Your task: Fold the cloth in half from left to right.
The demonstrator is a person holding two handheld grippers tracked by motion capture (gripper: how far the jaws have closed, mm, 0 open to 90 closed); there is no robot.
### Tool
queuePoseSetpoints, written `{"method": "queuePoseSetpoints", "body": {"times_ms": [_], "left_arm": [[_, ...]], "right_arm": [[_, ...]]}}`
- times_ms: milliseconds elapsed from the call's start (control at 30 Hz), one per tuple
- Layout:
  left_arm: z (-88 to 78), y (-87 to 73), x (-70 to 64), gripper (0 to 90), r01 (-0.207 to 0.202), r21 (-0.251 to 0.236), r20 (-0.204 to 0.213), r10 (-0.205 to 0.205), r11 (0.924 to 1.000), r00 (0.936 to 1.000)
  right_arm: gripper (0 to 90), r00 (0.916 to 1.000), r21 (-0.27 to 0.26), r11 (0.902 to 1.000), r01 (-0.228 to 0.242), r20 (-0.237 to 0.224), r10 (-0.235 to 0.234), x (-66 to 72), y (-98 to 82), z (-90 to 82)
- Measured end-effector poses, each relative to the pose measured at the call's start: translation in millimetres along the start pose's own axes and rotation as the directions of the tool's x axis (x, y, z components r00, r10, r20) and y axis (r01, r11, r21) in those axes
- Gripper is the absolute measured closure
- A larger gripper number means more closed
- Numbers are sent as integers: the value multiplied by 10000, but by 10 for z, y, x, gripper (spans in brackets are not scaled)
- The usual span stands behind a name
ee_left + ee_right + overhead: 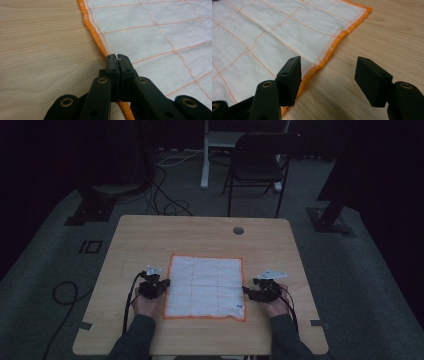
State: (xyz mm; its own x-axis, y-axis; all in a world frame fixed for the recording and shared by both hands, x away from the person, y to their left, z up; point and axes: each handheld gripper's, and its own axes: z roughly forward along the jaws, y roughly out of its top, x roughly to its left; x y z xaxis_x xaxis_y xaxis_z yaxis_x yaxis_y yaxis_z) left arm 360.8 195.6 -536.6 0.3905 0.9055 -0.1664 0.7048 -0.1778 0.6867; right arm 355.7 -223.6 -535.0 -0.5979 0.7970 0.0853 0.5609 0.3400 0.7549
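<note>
High view shows the white cloth (205,287) with orange hem lying flat on the table (150,235). Left hand-held gripper (117,58) is clenched on its left hem; right hand-held gripper (328,75) gapes astride the right hem.

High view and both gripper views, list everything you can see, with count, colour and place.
cloth: one, white with an orange grid and orange hem, flat on the near middle of the table
table: one, light wood, centre of the high view
grommet: one, grey, round, far right part of the tabletop
chair: one, black, on the floor beyond the table
cables: several, black and white, on the grey floor beyond the table
left gripper: one, black, fingers shut on the cloth's left hem
right gripper: one, black, fingers open astride the cloth's right hem
hands: two, at the near edge, one behind each gripper
</note>
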Motion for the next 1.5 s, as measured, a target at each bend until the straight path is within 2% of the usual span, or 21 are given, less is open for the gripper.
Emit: {"method": "queuePoseSetpoints", "body": {"times_ms": [67, 133, 267, 367, 600, 667, 700, 1033, 1167, 1367, 1500], "left_arm": [[-15, 3, 19, 895, 124, -17, 56, -124, 9999, 9999], [-40, 16, 10, 895, 223, -214, 338, -216, 9995, 9992], [-96, 87, -95, 894, -65, -637, 1020, 130, 9979, 9947], [-104, 166, -196, 895, -296, -931, 1537, 437, 9952, 9871], [-45, 378, -470, 896, -926, -936, 2373, 1126, 9913, 9649], [-39, 395, -497, 896, -983, -940, 2416, 1185, 9907, 9631], [-16, 442, -573, 896, -1149, -934, 2579, 1354, 9890, 9566], [138, 573, -904, 897, -1608, -927, 3144, 1822, 9826, 9316], [212, 603, -1011, 897, -1757, -865, 3240, 1945, 9806, 9258], [276, 641, -1081, 897, -1837, -813, 3301, 2004, 9796, 9224], [300, 682, -1145, 897, -1884, -871, 3397, 2069, 9782, 9175]], "right_arm": [[379, 10000, 12, 10000, 2, 13, -2, 1, -1, 3], [380, 10000, 8, 10000, 0, 8, 0, 3, 0, 2], [381, 10000, 30, 10000, 39, 1, -39, 5, -2, 11], [380, 10000, 62, 10000, 46, -17, -46, 13, -1, 16], [381, 10000, 100, 9999, 75, -39, -75, 16, -4, 23], [381, 10000, 91, 9999, 60, -42, -59, 14, -4, 20], [381, 10000, 79, 10000, 52, -40, -52, 12, -6, 19], [381, 9999, 111, 9999, 100, -49, -100, 19, -11, 33], [381, 10000, 102, 9999, 74, -53, -74, 15, -13, 28], [381, 9999, 118, 9999, 62, -80, -61, 20, -17, 33], [381, 9999, 171, 9998, 89, -103, -88, 29, -19, 44]]}}
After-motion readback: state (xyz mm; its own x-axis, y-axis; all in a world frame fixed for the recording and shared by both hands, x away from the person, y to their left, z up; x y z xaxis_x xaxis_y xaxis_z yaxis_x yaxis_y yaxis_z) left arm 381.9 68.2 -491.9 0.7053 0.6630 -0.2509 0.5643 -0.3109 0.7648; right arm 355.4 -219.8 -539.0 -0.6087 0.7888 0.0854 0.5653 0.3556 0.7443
